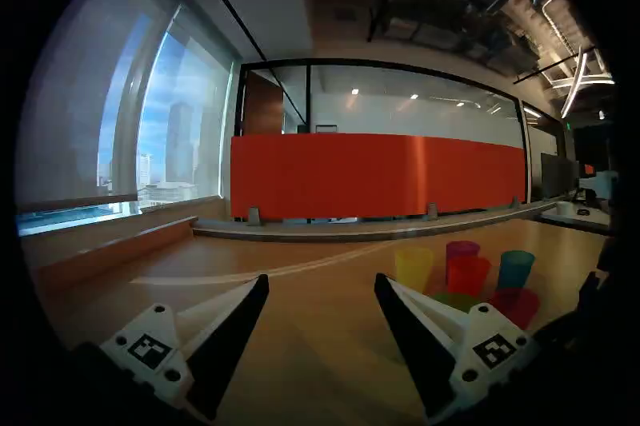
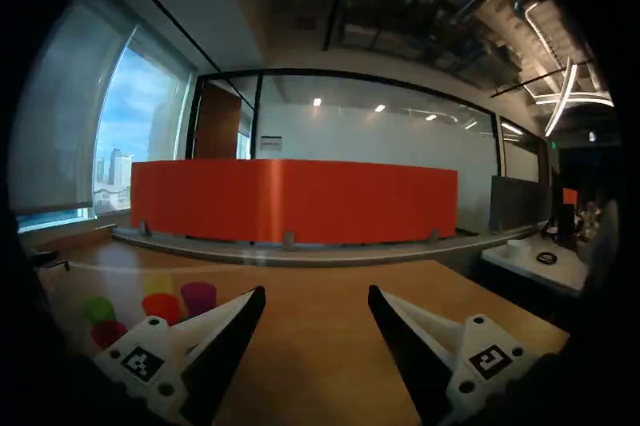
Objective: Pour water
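Cups: a cluster of coloured cups [image 1: 468, 274] stands upright on the table [image 1: 320, 362], long axes vertical.
From left gripper [image 1: 320, 280]: the cups lie at about 2 o'clock, near, just past its right finger.
From right gripper [image 2: 316, 290]: the same cups [image 2: 162, 308] lie at about 9 o'clock, beside its left finger.
Nearer hand: probably the left, since the cups look larger there.
Grip: both grippers are spread wide, holding nothing.
Water: I cannot tell what the cups contain.

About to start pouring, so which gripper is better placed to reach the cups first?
Probably left. The left gripper is open with the cups large, just beside its finger; from the open right gripper they sit small and far aside.
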Available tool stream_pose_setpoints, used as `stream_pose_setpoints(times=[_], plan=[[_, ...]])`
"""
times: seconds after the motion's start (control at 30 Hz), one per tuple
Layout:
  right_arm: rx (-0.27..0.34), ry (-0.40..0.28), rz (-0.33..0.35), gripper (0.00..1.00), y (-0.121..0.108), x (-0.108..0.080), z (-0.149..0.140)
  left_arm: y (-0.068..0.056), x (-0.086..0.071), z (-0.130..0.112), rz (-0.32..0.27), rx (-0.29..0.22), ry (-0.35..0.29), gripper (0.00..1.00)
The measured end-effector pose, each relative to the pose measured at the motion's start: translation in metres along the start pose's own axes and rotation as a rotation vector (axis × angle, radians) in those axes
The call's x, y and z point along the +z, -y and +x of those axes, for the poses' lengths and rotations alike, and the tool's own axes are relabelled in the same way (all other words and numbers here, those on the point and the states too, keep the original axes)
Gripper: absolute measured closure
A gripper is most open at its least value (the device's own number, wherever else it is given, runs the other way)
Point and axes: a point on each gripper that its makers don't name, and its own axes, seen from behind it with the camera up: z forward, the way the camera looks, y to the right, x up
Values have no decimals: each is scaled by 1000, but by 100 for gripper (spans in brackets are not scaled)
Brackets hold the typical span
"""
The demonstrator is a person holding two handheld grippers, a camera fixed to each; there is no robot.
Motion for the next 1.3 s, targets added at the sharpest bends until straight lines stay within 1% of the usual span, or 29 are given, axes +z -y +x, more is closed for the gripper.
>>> stream_pose_setpoints(times=[0.3, 0.47, 0.67, 0.87, 1.07, 1.3], plan=[[-8, -25, 4, 1, -5, -5, 1, 0, 0, -1, 0, 2, 2, 2], [10, -37, 5, 1, -9, -4, -2, 0, 0, -2, 0, 2, 2, 2], [18, -59, 25, 1, -8, 2, -8, 0, 1, -1, 0, 2, 2, 2], [17, -70, 62, 1, -1, 9, -23, 0, 0, -2, 0, 2, 2, 2], [32, -61, 66, 1, 0, 18, -35, 0, 1, -2, 0, 2, 2, 2], [19, -58, 57, 1, -4, 23, -43, 1, 1, -2, 0, 2, 2, 2]])
